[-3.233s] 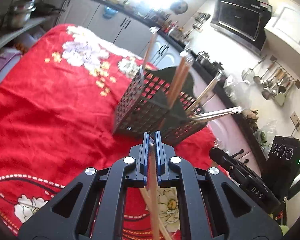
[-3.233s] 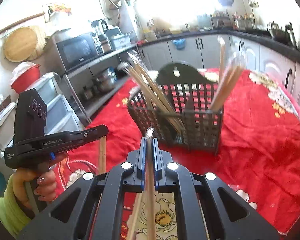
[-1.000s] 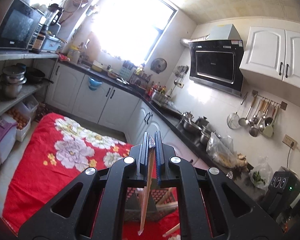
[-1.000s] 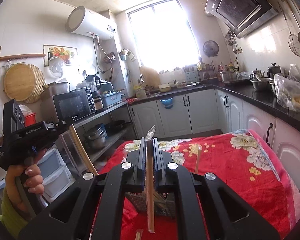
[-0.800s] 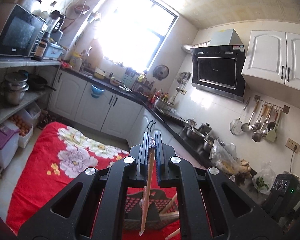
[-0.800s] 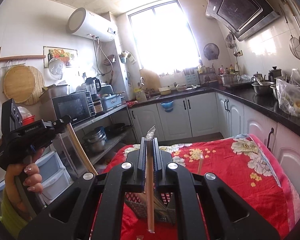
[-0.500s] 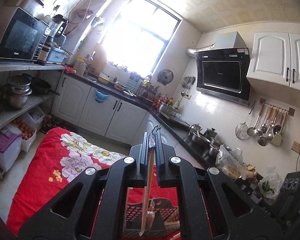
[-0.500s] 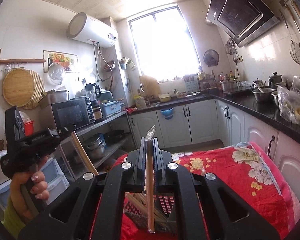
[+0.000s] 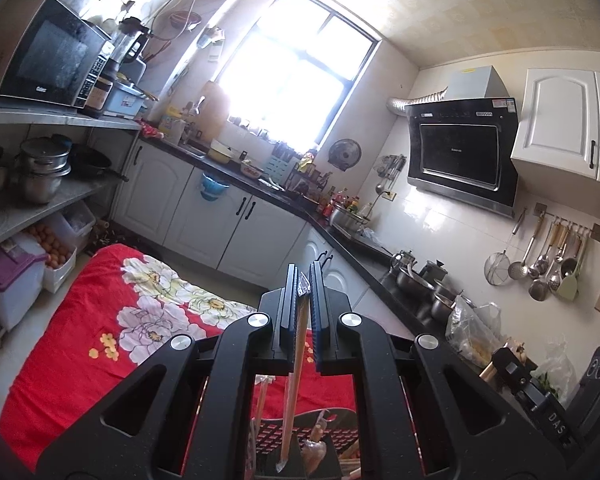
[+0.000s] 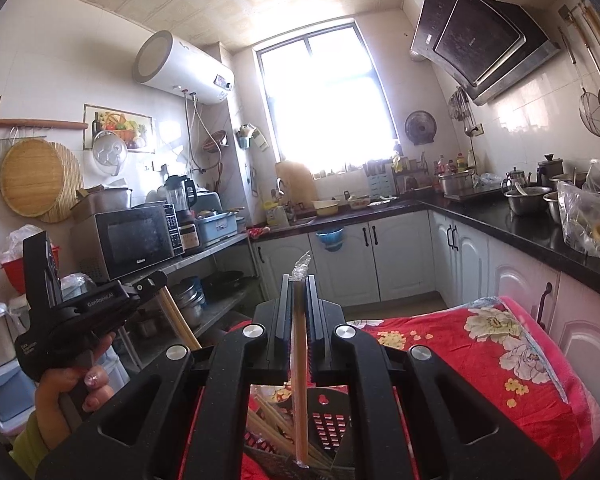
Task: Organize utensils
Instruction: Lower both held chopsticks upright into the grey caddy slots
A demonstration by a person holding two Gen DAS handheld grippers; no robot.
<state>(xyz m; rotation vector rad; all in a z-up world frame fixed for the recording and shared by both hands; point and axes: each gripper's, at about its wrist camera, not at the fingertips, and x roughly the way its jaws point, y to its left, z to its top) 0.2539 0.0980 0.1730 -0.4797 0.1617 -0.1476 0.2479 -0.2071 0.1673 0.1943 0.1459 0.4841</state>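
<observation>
Both tongs are clenched, each on a wrapped pair of chopsticks hanging tip-down over the black utensil basket (image 10: 324, 420) on the red floral cloth (image 10: 500, 360). The left tongs (image 9: 302, 300) hold one pair (image 9: 292, 392); the right tongs (image 10: 299, 300) hold another (image 10: 299, 380), above loose chopsticks (image 10: 268, 428) in the basket.

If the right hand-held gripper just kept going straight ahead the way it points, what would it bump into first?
Probably nothing close: the right hand-held gripper, clamped on a wrapped chopstick, points level across open floor toward the white cabinets below the window. Depth is hard to judge.
</observation>
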